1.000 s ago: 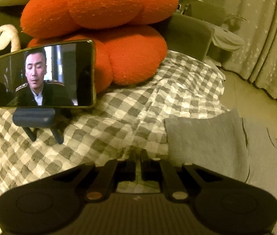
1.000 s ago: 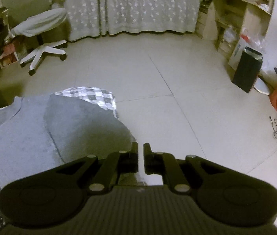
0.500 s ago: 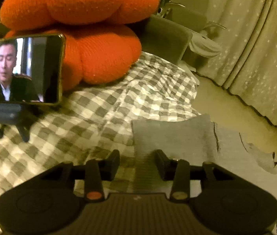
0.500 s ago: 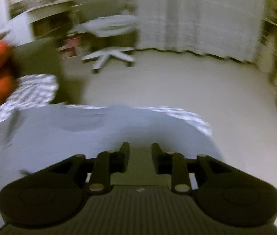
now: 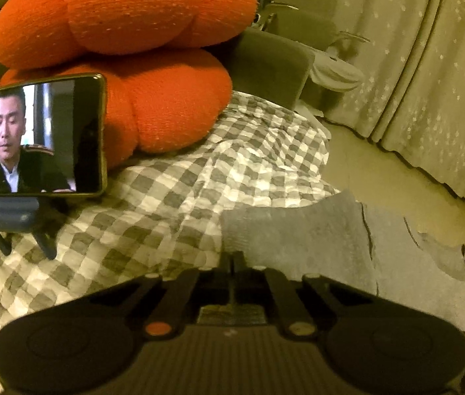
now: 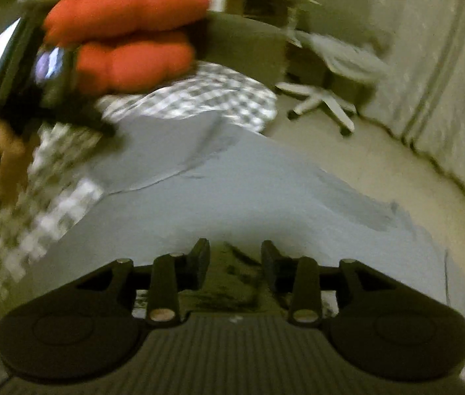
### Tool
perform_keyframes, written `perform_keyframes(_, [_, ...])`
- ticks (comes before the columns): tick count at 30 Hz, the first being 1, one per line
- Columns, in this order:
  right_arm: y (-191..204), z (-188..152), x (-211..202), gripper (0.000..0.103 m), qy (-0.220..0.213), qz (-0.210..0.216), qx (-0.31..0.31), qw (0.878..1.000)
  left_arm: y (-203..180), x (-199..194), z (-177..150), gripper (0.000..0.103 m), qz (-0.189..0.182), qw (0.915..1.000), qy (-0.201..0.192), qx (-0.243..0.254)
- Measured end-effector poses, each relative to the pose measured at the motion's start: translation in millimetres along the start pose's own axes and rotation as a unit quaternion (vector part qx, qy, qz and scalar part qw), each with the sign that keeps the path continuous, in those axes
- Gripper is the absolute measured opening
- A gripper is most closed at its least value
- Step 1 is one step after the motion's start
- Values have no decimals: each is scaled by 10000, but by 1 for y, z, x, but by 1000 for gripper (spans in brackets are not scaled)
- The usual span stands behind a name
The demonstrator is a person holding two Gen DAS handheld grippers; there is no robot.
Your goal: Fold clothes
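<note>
A grey garment (image 5: 314, 233) lies spread on the checked cover, its right part hanging over the edge. In the left wrist view my left gripper (image 5: 232, 256) is shut, its fingertips meeting on the garment's near left corner, pinching the cloth there. The right wrist view is blurred by motion. There the same garment (image 6: 232, 191) fills the middle, and my right gripper (image 6: 235, 253) hovers over its near part. Its jaws are opening, with nothing pressed between them; a dark mark on the cloth shows in the gap.
Orange knitted cushions (image 5: 127, 49) are stacked at the back of the checked cover (image 5: 173, 197). A phone (image 5: 31, 135) playing video stands on a small tripod at the left. Beyond the edge are bare floor (image 5: 380, 177), curtains (image 5: 430, 65) and a white swivel chair (image 6: 328, 98).
The left gripper opened, then shut on the garment's corner. The right gripper swung left from the floor side to above the garment, and its jaws spread apart.
</note>
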State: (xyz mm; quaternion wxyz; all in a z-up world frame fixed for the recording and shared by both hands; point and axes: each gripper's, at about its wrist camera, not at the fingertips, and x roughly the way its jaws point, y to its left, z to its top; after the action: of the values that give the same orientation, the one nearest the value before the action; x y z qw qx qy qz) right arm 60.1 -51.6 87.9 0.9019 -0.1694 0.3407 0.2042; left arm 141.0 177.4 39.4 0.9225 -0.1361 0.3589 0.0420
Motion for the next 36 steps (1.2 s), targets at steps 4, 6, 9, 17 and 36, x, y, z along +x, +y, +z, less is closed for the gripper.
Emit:
perform_keyframes(4, [35, 3, 6, 46, -269, 214, -417, 9985, 4, -2, 1, 1, 36, 10000, 31, -48])
perform_keyframes(6, [49, 8, 11, 46, -412, 340, -530, 9972, 5, -2, 0, 1, 26, 10000, 54, -67])
perform_keyframes(9, [68, 15, 19, 46, -565, 424, -712, 9950, 8, -2, 0, 1, -79, 9998, 78, -143])
perform_keyframes(17, [101, 25, 42, 55, -706, 462, -915, 9922, 20, 4, -2, 4, -337, 9980, 342, -414])
perform_keyframes(36, [94, 39, 51, 3, -985, 236, -152, 9947, 39, 2, 4, 45, -786, 9921, 479, -847])
